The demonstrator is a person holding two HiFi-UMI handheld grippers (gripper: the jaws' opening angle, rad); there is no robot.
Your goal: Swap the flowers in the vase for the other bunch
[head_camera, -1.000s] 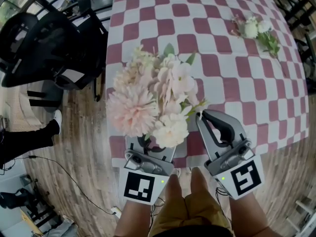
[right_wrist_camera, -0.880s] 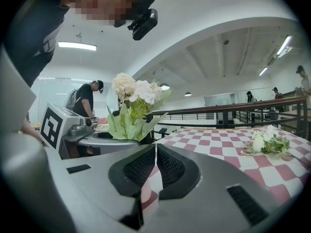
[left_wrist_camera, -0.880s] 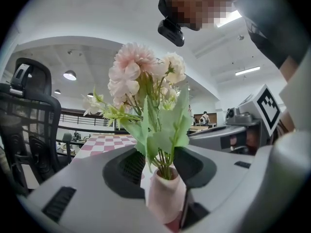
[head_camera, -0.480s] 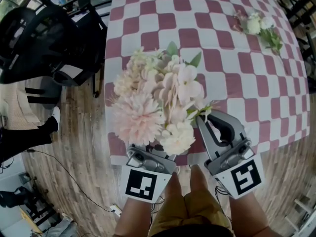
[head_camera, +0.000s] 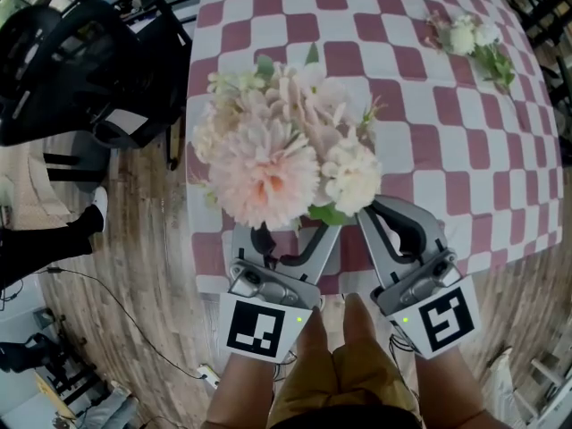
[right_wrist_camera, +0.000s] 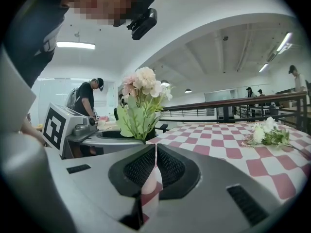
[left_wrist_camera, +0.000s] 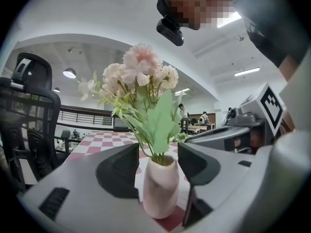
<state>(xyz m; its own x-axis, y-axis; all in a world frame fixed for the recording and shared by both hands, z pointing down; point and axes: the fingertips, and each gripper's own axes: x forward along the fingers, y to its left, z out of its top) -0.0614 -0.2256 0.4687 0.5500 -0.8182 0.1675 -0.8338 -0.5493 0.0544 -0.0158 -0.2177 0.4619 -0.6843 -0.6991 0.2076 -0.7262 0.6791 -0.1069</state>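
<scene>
Left gripper view | left gripper [left_wrist_camera: 158, 153] jaws opening, pads clear of the vase [left_wrist_camera: 159, 191] upright between them, lower centre | flowers [left_wrist_camera: 141, 74] rise straight up from it | right gripper [right_wrist_camera: 154, 152] clenched, empty, nearer the other bunch [head_camera: 469, 43], head view's upper right.

Counting two flower bunches: a pink bunch [head_camera: 277, 155] standing in the vase, and a white bunch [head_camera: 474, 43] lying at 1 o'clock. Just one pale pink vase [left_wrist_camera: 160, 191] and one checked bench [head_camera: 420, 105]. One black office chair [head_camera: 63, 61] at 10 o'clock, beside the bench.
</scene>
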